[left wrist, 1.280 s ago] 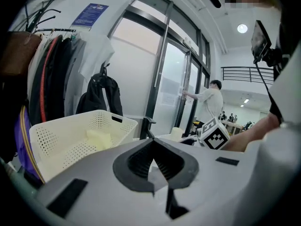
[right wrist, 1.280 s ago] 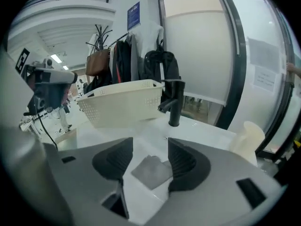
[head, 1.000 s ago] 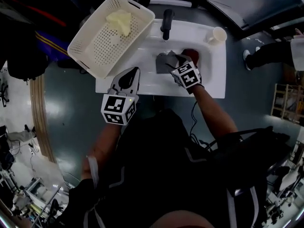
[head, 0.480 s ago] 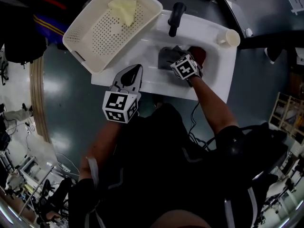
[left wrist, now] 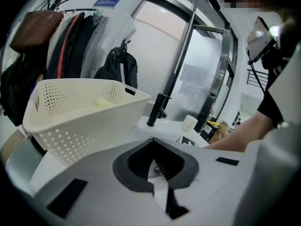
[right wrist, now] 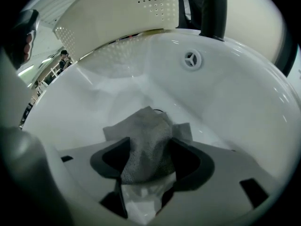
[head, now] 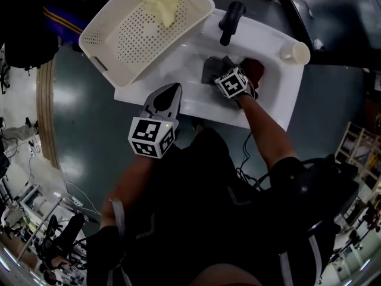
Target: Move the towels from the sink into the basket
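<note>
Sink (head: pixel 262 37): white, glossy, a smooth rounded basin set in a rectangular top. A black faucet (head: pixel 231 19) stands at the middle of its far edge, and a pale cup (head: pixel 296 52) stands at its far right corner.

Basket (head: pixel 128 37): cream plastic, rectangular, with perforated floor and walls and rounded corners. It overlaps the sink's left end. It holds one crumpled pale yellow towel (head: pixel 161 5), lying at its far end.

In the basin lie a grey towel (right wrist: pixel 150 119), with a nubby woven texture, bunched into a ridge, and a dark red towel (head: pixel 255 70) just to its right, toward the sink's right end.

Right gripper (right wrist: pixel 150 144): down in the basin, with wide-set jaws closing and the grey towel's ridge rising between them. The cloth runs close along the dark pads (right wrist: pixel 115 157), but no firm squeeze shows.

Left gripper (head: pixel 171 88): at the sink's near left edge, beside the basket, with its tips together and nothing between them.
</note>
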The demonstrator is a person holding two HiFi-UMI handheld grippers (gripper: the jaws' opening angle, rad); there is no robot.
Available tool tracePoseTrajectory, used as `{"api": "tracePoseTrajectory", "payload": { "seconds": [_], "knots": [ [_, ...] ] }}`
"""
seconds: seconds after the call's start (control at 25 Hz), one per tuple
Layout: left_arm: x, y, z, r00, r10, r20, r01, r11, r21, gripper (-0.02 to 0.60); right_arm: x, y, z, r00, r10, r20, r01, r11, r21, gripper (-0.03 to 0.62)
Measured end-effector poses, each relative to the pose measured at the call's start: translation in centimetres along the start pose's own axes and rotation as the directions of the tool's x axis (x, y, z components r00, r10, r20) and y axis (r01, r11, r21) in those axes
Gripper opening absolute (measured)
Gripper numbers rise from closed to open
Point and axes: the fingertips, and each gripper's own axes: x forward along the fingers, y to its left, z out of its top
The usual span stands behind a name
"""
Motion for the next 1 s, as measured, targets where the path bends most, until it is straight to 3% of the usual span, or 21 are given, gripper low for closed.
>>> {"api": "tracePoseTrajectory", "payload": {
  "seconds": [0.16,0.36,0.76,1.0],
  "knots": [
    [-0.9,-0.1,0.8,1.0,-0.009,0.027,0.009,1.0,0.025,0.003,-0.3,1.4,0.2,0.999,0.031,-0.024,-0.031,0.999,-0.024,0.174],
    [-2.6,0.6,1.1,0.999,-0.004,0.048,0.003,1.0,0.028,0.003,-1.1,1.2,0.1,0.998,-0.039,-0.042,0.037,0.998,-0.056,0.065],
    [-6.9,1.1,3.8,0.991,-0.066,0.118,0.056,0.995,0.087,0.003,-7.0,4.1,3.5,0.991,-0.096,0.089,0.095,0.995,0.005,0.054],
    [-9.4,0.3,5.8,0.977,-0.126,0.17,0.1,0.984,0.15,0.003,-12.9,7.8,7.0,0.973,-0.089,0.212,0.068,0.992,0.104,0.054]
  ]
}}
